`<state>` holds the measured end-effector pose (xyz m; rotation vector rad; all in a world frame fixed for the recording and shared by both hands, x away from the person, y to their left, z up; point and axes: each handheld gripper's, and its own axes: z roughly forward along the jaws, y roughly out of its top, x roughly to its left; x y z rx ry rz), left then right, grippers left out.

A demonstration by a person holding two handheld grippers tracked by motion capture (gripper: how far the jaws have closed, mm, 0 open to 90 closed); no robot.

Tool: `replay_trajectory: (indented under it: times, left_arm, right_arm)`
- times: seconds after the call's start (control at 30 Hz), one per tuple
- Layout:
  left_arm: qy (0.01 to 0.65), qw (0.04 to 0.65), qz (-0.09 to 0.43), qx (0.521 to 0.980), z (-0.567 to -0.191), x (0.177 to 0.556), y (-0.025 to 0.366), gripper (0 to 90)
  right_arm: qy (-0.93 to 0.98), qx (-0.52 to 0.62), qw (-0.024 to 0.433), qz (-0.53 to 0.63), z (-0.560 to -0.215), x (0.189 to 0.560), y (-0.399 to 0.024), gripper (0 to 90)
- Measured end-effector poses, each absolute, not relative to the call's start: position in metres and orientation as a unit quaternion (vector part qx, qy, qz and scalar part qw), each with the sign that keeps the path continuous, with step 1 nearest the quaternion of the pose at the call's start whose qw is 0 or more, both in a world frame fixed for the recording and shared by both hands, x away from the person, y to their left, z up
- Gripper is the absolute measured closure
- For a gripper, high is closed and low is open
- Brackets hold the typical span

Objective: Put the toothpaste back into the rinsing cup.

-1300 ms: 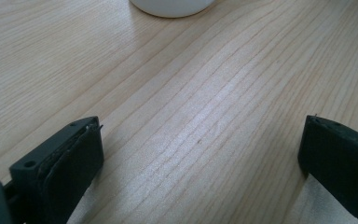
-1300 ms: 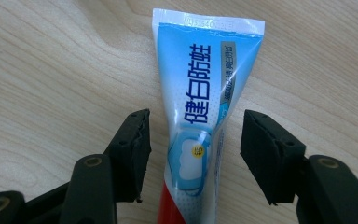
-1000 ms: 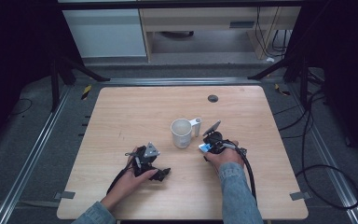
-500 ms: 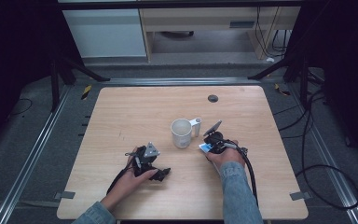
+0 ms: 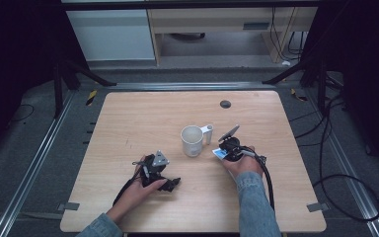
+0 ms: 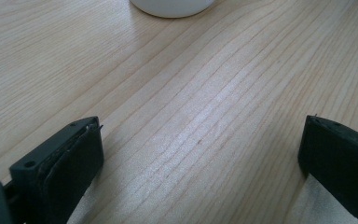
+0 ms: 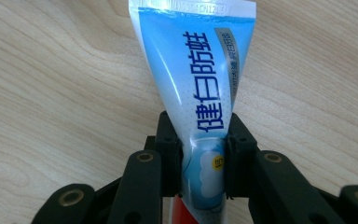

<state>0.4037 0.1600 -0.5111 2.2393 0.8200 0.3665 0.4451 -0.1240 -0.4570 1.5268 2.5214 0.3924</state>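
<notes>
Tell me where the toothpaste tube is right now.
The toothpaste tube is clamped in the right gripper, low over the table, just right of the white mug.

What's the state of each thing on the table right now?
toothpaste tube: clamped between the jaws of the right gripper, which have just been closing.
left gripper: open, nothing between its jaws, low over the table.
mug: upright, free of both grippers, looks empty.
</notes>
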Motion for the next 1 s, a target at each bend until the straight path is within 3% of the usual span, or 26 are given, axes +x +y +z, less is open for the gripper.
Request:
replay_trajectory:
  times: [1.0]
  left_arm:
    - [0.318, 0.358, 0.142, 0.866, -0.511, 0.404, 0.16, 0.0]
  right_arm:
    - [0.839, 0.515, 0.108, 0.136, -0.421, 0.434, -0.144, 73.0]
